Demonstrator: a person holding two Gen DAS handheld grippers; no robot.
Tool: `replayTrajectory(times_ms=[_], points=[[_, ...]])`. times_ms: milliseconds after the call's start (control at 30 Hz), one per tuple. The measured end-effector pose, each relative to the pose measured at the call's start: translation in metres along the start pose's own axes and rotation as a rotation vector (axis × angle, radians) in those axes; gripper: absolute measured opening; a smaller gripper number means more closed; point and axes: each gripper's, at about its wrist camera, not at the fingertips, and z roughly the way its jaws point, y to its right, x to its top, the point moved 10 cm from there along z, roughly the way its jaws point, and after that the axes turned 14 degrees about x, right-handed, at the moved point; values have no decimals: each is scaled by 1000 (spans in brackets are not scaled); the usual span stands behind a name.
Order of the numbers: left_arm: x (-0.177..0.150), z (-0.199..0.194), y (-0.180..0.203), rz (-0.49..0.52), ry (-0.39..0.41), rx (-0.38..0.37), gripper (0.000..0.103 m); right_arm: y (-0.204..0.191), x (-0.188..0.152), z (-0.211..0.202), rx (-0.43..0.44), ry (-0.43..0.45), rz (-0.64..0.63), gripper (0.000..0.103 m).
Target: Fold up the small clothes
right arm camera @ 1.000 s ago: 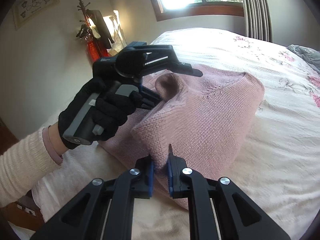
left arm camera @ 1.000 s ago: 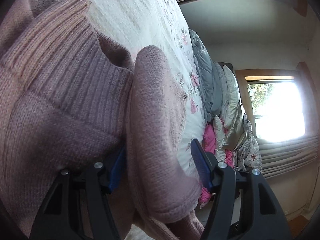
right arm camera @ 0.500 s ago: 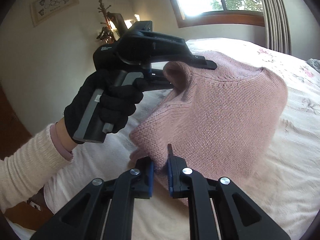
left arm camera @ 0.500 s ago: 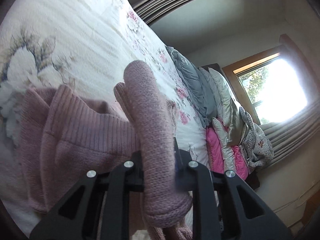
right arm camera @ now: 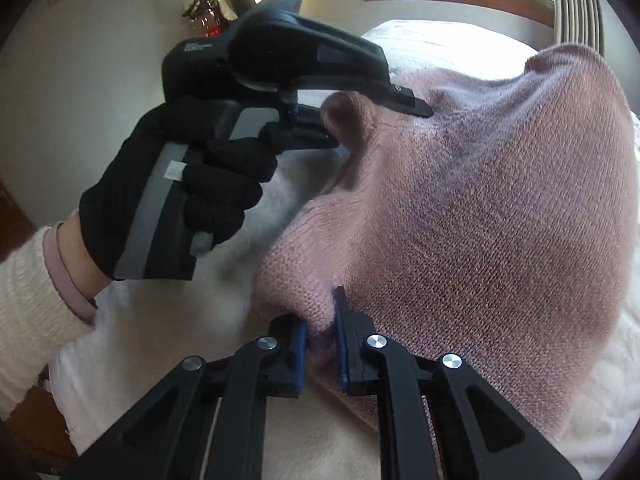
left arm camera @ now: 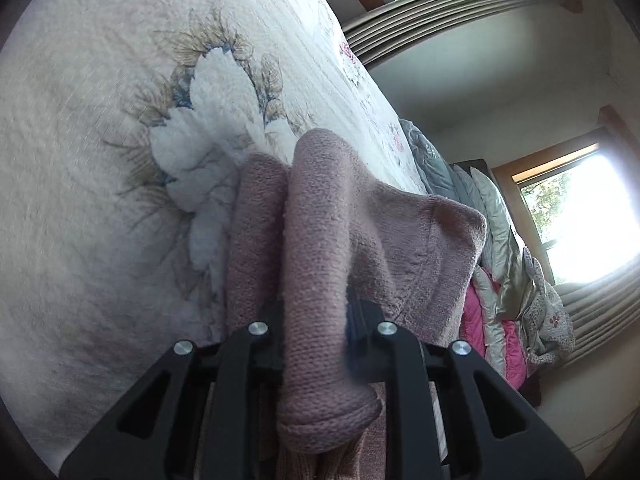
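**Left wrist and right wrist views: pink sweater pinched at two edges above the bed**

Left wrist camera showed the left gripper (left arm camera: 314, 334) clamped on a thick rolled fold of the pink knitted sweater (left arm camera: 320, 240), the fold bulging out between the two black fingers (left arm camera: 256, 344) and hanging down past them. Beyond the sweater lay the floral quilt (left arm camera: 100, 140) of the bed, and past the sweater's far side a row of grey and pink pillows (left arm camera: 492, 280) stood near a bright window (left arm camera: 580, 216).

From the right wrist camera, the right gripper (right arm camera: 322, 344) pinched a lower edge of the sweater (right arm camera: 500, 220) between its blue pads (right arm camera: 299, 356), jaws nearly together with cloth between them. The garment was stretched up off the quilt (right arm camera: 320, 432) between the two tools. To the sweater's left, a black-gloved hand (right arm camera: 176, 188) held the left gripper (right arm camera: 340, 128), whose fingers closed on the sweater's upper edge. A cream sleeve (right arm camera: 28, 300) covered the wrist.
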Motion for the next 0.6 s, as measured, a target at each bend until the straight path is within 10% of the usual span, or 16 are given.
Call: replayTrajectory(times_ms=[300,467,533,600], points=[[2,-10,20,109,27,74,32,-2,12,-75,261,100,92,52],[16,-4,39,153,29,117,58,111,46,-156,-66,270,233,68],[20,4,39,145,7,140,58,142,50,-163,-139,263,262,61],[24,10,35,133,-1,176,35,167,49,-158,-148,241,298,55]])
